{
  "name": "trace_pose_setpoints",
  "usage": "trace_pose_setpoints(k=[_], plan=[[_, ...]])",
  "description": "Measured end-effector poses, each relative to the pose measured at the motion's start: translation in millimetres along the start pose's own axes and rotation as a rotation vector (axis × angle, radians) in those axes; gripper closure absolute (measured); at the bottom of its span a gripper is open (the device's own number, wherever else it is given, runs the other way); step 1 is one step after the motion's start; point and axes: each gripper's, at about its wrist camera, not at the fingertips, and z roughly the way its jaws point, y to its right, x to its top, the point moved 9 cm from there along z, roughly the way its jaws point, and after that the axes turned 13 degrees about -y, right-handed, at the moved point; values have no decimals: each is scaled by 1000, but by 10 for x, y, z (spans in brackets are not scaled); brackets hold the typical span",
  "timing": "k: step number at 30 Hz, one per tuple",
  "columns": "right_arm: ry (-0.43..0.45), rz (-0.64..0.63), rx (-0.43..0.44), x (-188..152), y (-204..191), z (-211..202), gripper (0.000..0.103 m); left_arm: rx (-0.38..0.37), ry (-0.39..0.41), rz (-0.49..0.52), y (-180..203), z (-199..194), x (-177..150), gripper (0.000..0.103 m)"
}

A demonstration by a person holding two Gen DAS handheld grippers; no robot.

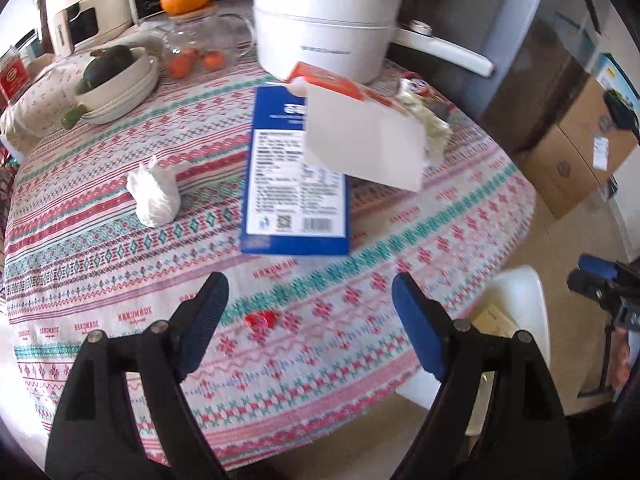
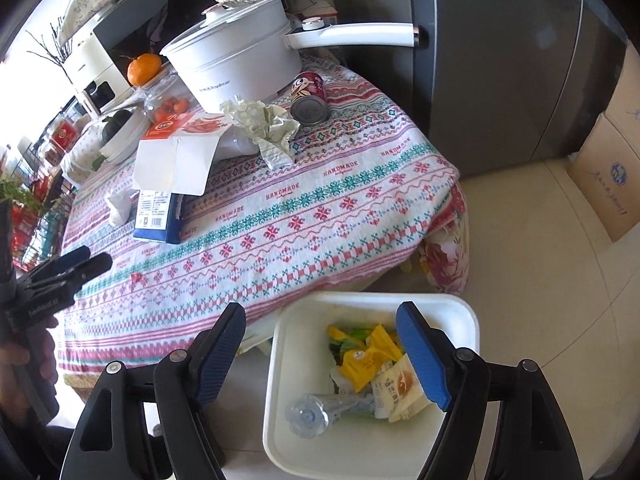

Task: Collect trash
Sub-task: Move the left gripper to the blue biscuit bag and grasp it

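A blue carton [image 1: 294,176] lies flat on the patterned tablecloth [image 1: 120,264], an opened orange and white box [image 1: 360,128] resting on its far end. A crumpled white tissue [image 1: 154,194] lies left of the carton. A small red scrap [image 1: 261,320] lies between the fingers of my left gripper [image 1: 310,320], which is open and empty above the table's near edge. Crumpled greenish paper [image 2: 268,128] and a red can [image 2: 310,98] lie by the pot. My right gripper [image 2: 320,354] is open and empty above the white trash bin [image 2: 288,400], which holds wrappers and a plastic bottle [image 2: 320,412].
A white electric pot [image 1: 324,20] with a long handle stands at the back. A glass jar [image 1: 196,46] topped by an orange, stacked bowls [image 1: 120,84] and an appliance [image 1: 86,4] are at the back left. A grey fridge [image 2: 500,60] and cardboard boxes [image 2: 608,176] stand right of the table.
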Motion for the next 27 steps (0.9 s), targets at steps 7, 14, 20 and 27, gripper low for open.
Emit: trace_pose_setpoints(k=[7, 14, 20, 27], plan=[[-22, 26, 21, 147, -4, 133, 22, -58, 19, -101, 17, 273, 292, 19], [-24, 52, 15, 193, 69, 169, 22, 94, 42, -18, 132, 568, 488, 2], [-35, 38, -5, 170, 115, 206, 22, 149, -33, -37, 11, 867, 500, 2], [-51, 32, -21, 172, 136, 269, 22, 101, -45, -63, -30, 945, 527, 2]])
